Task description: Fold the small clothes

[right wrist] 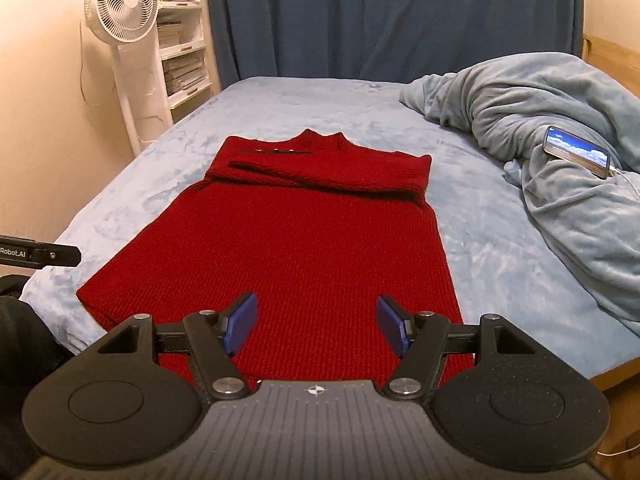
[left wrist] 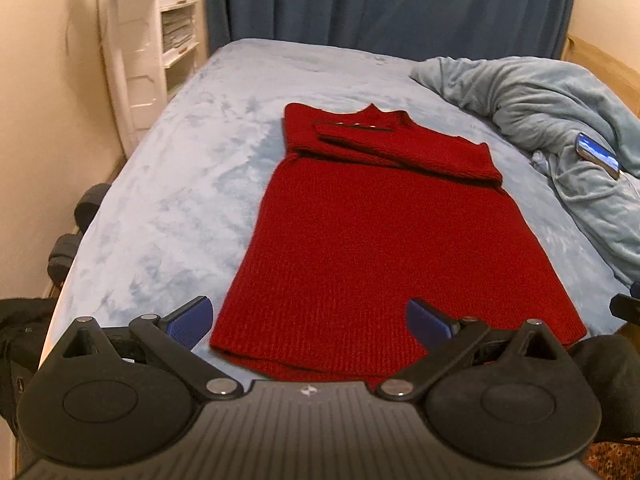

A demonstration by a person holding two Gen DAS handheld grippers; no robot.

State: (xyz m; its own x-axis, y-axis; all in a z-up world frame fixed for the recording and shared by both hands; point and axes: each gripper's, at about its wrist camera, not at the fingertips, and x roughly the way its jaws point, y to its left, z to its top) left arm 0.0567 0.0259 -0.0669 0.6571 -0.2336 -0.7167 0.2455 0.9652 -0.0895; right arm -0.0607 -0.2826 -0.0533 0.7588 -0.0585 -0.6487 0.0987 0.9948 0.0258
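Observation:
A dark red knitted garment (left wrist: 360, 224) (right wrist: 304, 240) lies flat on the light blue bed (left wrist: 180, 184) (right wrist: 132, 184), collar at the far end and both sleeves folded across the chest. Its hem is nearest to me. My left gripper (left wrist: 310, 320) hovers open above the hem's left part, blue pads wide apart, nothing between them. My right gripper (right wrist: 316, 324) is open over the hem's right part, with only the cloth below showing between its pads. Part of the left gripper's body (right wrist: 40, 256) shows at the left edge of the right wrist view.
A crumpled pale blue blanket (left wrist: 560, 128) (right wrist: 540, 140) is heaped on the bed's right side with a lit phone (left wrist: 598, 156) (right wrist: 576, 150) and cable on it. A white standing fan (right wrist: 120, 8) and shelves stand at the far left; a blue curtain (right wrist: 380, 20) hangs behind.

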